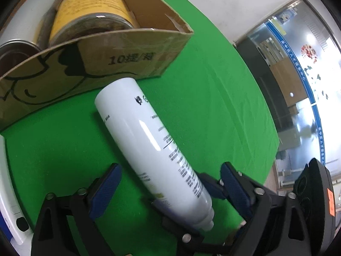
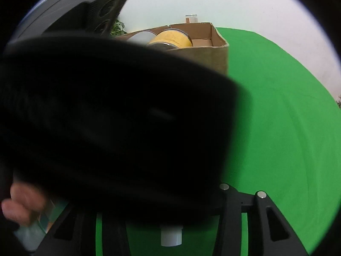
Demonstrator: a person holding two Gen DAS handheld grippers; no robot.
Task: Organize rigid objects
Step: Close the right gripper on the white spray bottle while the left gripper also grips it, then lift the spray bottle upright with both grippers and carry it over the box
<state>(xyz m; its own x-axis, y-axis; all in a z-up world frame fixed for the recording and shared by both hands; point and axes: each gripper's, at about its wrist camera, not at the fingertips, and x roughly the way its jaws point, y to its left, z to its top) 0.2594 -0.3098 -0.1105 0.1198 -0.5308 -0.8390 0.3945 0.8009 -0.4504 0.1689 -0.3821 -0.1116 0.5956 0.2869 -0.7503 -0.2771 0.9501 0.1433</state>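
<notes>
A white bottle (image 1: 153, 147) hangs tilted over the green tabletop (image 1: 217, 106), its base toward the cardboard box (image 1: 127, 51) and its cap low. My left gripper (image 1: 170, 166) is open around it; neither blue pad touches the bottle. My right gripper (image 1: 198, 209) comes in from the right and is shut on the bottle near its neck. In the right wrist view the left gripper's black body (image 2: 106, 117) blocks most of the picture. Only the bottle's white cap (image 2: 171, 234) shows between the right fingers (image 2: 261, 213).
The box (image 2: 215, 57) holds a yellow-labelled can (image 1: 89, 6), a white cylinder (image 1: 27, 12) and a metal-rimmed can (image 1: 15, 51). A hand (image 2: 21, 204) shows at the lower left. A white device (image 1: 8, 192) lies at the table's left edge. Glass walls stand off to the right.
</notes>
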